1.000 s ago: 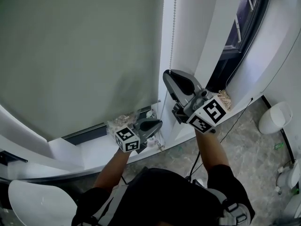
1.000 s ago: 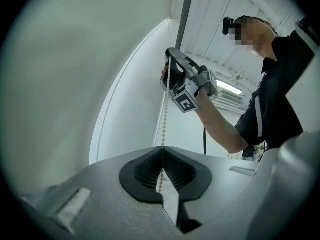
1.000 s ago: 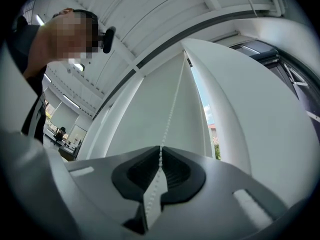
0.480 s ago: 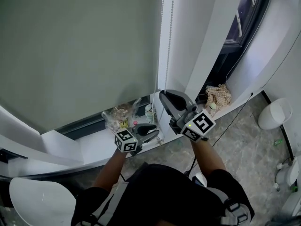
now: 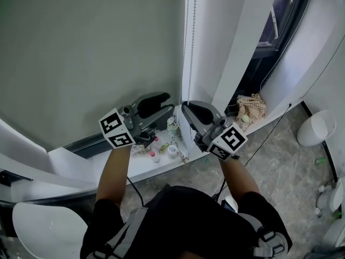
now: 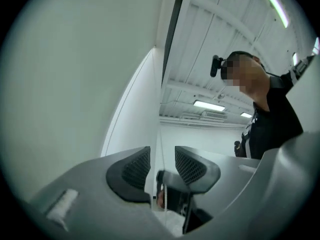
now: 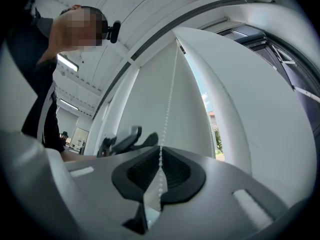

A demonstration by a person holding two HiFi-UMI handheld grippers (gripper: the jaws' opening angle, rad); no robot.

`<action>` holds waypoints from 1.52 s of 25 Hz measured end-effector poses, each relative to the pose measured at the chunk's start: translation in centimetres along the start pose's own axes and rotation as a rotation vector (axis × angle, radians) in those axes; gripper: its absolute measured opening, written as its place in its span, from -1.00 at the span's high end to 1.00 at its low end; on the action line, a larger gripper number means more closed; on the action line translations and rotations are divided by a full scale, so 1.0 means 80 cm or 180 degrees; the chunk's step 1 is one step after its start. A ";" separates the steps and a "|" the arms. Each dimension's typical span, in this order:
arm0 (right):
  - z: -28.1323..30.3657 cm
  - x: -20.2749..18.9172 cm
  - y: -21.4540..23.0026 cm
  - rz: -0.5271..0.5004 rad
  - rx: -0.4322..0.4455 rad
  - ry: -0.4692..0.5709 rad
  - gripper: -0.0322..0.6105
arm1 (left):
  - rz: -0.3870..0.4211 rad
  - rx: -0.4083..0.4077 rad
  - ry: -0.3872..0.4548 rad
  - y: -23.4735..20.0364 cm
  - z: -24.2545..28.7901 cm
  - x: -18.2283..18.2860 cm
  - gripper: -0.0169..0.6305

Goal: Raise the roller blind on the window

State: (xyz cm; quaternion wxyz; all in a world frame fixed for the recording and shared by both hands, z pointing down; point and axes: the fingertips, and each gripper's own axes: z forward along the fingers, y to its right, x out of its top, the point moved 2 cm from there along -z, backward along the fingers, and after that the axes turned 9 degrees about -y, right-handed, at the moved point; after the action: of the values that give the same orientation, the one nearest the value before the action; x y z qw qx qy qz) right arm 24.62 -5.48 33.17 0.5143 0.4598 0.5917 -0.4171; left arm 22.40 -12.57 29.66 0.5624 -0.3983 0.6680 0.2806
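The grey-green roller blind (image 5: pixel 91 53) covers the window at the left. Its white bead chain (image 5: pixel 190 42) hangs down along the blind's right edge. My right gripper (image 5: pixel 185 108) is shut on the chain, and the beads (image 7: pixel 170 99) run down into its closed pads (image 7: pixel 172 171). My left gripper (image 5: pixel 164 106) is just left of the right one, at about the same height. Its jaws have just been opening and stand apart (image 6: pixel 162 156). A thin strand of the chain (image 6: pixel 161 134) passes between them, and the pads do not press on it.
Small bottles and wrappers lie on the white sill (image 5: pixel 116 169) below the grippers. A crumpled cloth (image 5: pixel 250 108) sits by the dark window frame (image 5: pixel 275 31). A white bin (image 5: pixel 315 131) stands on the stone floor at the right, and a white rounded object (image 5: pixel 43 231) at the lower left.
My right gripper came down with the chain, then stayed still. My left gripper rose from the sill to beside the right one and opened. More of the sill shows under the blind.
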 end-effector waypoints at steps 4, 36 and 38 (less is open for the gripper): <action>0.003 0.002 -0.005 0.0061 0.0045 0.0072 0.85 | -0.0028 -0.0280 0.0108 -0.001 0.043 0.061 0.45; -0.026 -0.252 -0.041 0.0451 0.0215 -0.1494 0.84 | -0.0496 0.0342 -0.0082 -0.015 0.036 -0.105 0.90; -0.038 -0.233 -0.041 0.0530 0.0320 -0.1311 0.63 | -0.0549 0.0347 0.0046 -0.016 0.030 -0.101 0.90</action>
State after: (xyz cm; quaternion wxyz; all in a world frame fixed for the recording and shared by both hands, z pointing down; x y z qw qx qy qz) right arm 21.65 -5.43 52.08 0.6334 0.4372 0.4127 -0.4872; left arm 25.15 -9.51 37.16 0.6006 -0.4251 0.6496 0.1915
